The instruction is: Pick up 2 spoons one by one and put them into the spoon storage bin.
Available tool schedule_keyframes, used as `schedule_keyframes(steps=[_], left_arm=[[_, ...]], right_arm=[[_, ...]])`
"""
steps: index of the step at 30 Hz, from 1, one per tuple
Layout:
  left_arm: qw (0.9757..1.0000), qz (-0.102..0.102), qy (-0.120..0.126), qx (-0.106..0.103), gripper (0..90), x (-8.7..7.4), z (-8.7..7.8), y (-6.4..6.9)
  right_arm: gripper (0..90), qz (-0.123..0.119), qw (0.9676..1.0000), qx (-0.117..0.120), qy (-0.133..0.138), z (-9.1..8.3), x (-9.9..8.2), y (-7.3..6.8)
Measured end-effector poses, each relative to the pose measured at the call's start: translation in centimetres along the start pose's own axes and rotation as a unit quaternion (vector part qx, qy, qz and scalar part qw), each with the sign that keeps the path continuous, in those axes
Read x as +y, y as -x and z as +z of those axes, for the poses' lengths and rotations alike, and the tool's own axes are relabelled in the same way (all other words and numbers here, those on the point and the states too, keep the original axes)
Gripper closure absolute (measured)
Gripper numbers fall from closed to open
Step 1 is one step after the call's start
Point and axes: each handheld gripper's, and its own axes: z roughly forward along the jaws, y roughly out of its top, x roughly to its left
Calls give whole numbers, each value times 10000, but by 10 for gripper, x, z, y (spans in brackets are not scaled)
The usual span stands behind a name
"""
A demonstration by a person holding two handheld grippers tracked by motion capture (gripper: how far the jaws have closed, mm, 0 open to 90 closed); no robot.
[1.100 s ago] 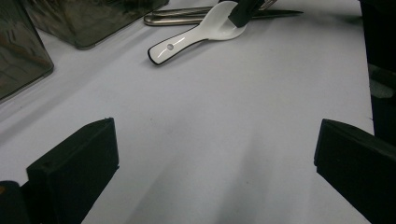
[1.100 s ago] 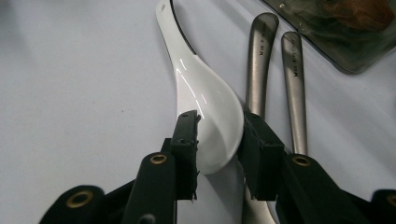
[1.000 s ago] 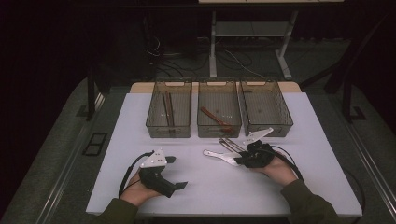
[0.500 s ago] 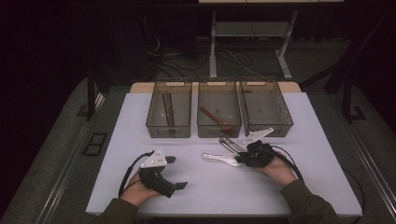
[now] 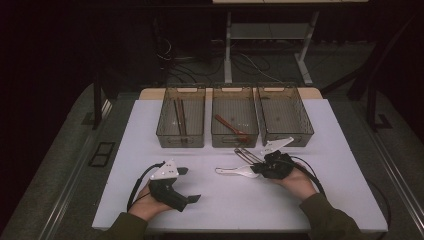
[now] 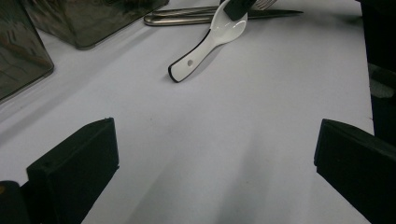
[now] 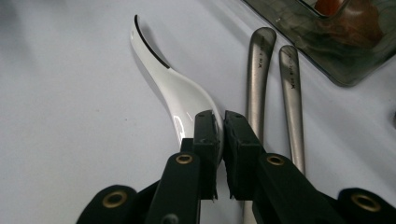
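From above, the right tongs [image 5: 259,170] meet the white spoon [image 5: 234,171] on the worktop [image 5: 320,150] before 3 bins, contact unclear. The right gripper view settles it: the jaws have just been closing and now clench the spoon's bowl rim beside 2 metal handles [image 7: 275,88]. The left tongs [image 5: 187,185] rest released, jaws wide apart.
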Motion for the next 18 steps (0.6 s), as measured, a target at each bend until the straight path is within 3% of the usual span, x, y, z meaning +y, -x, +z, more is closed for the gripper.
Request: schedule_keyframes(steps=[18], left_arm=[[10000,-4,14,-1,0,0,0,0]], right_arm=[[841,-102,9999,-62,75,-2,1,-1]])
